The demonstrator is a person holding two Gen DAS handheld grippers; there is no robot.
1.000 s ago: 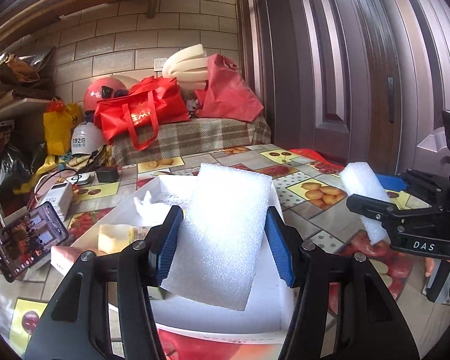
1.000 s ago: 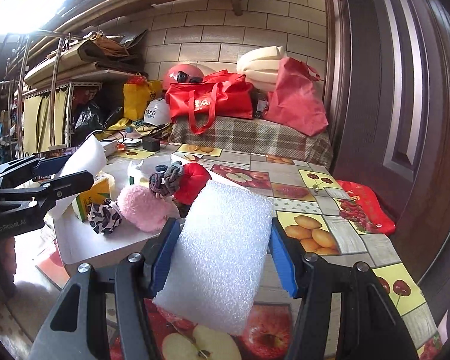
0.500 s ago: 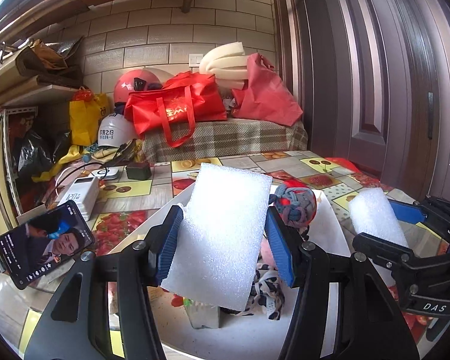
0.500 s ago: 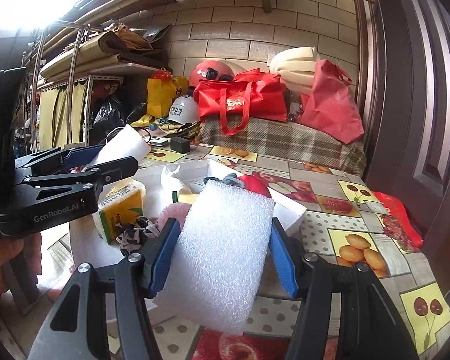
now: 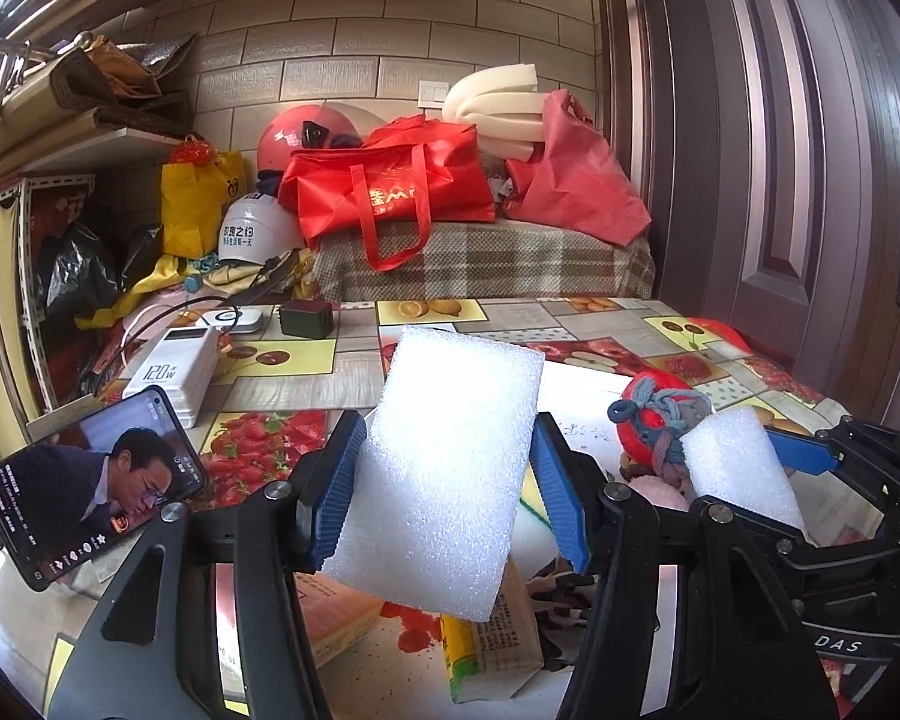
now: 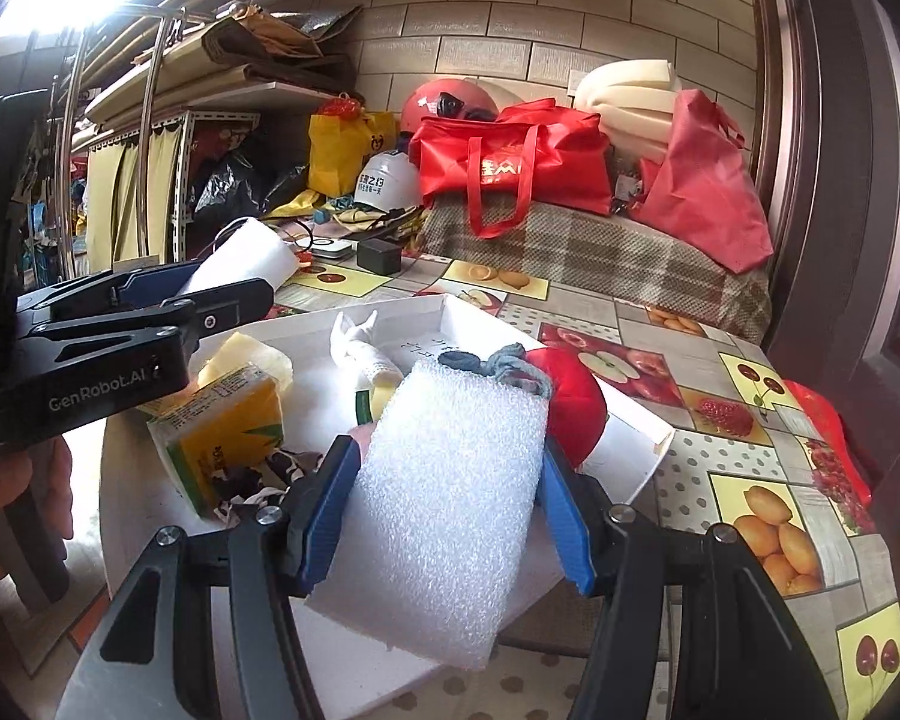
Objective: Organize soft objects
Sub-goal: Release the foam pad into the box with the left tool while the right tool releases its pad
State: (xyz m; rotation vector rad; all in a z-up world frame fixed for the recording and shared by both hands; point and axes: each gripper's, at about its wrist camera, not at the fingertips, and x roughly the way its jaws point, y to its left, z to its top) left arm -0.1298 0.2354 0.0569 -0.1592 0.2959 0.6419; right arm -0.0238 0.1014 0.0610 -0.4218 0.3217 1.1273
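My left gripper (image 5: 444, 480) is shut on a white foam block (image 5: 444, 468) and holds it above the near edge of a white tray (image 5: 582, 384). My right gripper (image 6: 444, 504) is shut on a second white foam block (image 6: 450, 498) over the same tray (image 6: 636, 420). In the tray lie a red ball with grey yarn (image 6: 564, 396), a yellow tissue pack (image 6: 222, 426), a white cloth (image 6: 360, 342) and a black-and-white patterned scrunchie (image 6: 252, 480). Each gripper shows in the other's view: the right one (image 5: 768, 468) at the right, the left one (image 6: 210, 294) at the left.
A fruit-print tablecloth (image 6: 750, 414) covers the table. A phone (image 5: 90, 486) playing video, a white power bank (image 5: 174, 372) and a black charger (image 5: 306, 318) lie at the left. Red bags (image 5: 390, 186), helmets and foam stand at the back. A door (image 5: 810, 150) is on the right.
Both grippers have swung left with their foam blocks and come over the tray. The phone and power bank have come into the left wrist view.
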